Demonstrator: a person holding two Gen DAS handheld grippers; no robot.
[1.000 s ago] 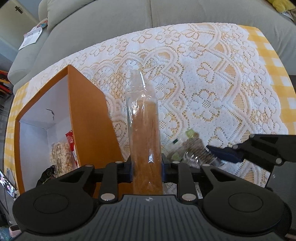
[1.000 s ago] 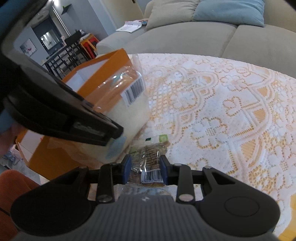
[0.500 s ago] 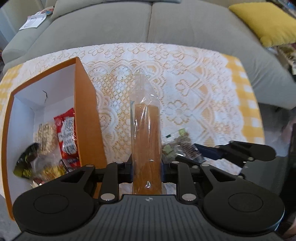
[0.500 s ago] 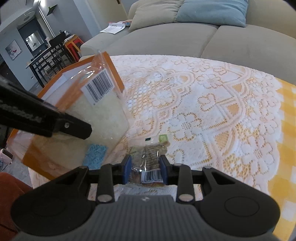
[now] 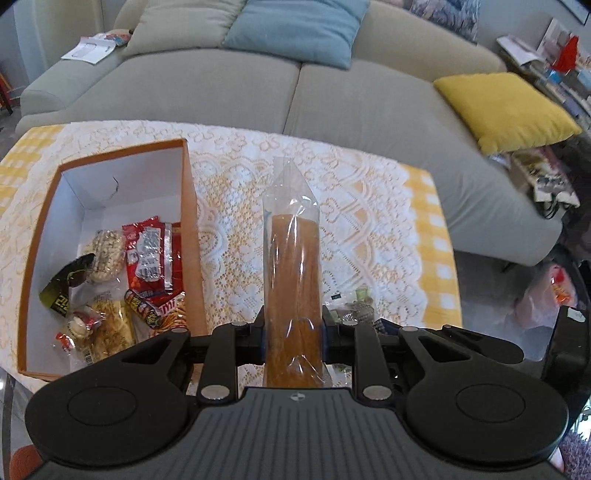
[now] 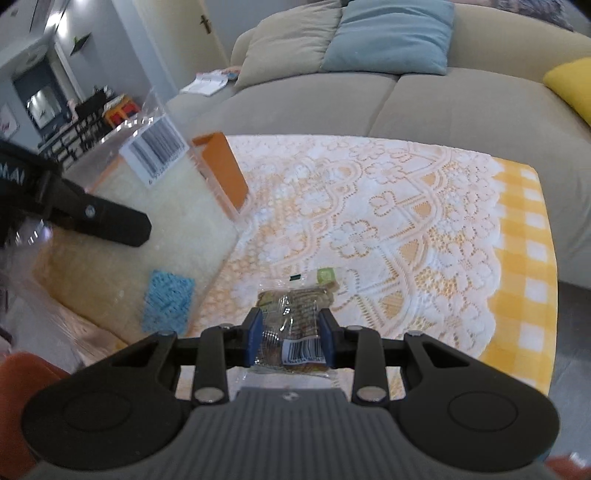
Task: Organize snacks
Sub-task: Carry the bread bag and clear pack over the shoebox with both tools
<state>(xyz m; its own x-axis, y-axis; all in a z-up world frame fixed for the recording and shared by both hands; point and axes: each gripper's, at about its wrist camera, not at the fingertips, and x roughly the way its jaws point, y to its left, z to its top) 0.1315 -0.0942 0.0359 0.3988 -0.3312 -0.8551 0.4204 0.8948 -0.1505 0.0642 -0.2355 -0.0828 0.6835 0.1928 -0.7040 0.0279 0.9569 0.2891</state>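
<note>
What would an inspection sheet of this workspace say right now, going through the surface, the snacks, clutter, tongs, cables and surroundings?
Surface: table covered by white lace over a yellow checked cloth.
Job's things: orange box, open, holding several snack packets; a long clear bag of brown sticks and a small clear snack packet are both held.
Clutter: nothing seen on the lace.
Tongs: left tongs shut on the long bag; right tongs shut on the small packet.
Cables: nothing seen.
Surroundings: grey sofa with a blue cushion and a yellow cushion; papers on its arm.
</note>
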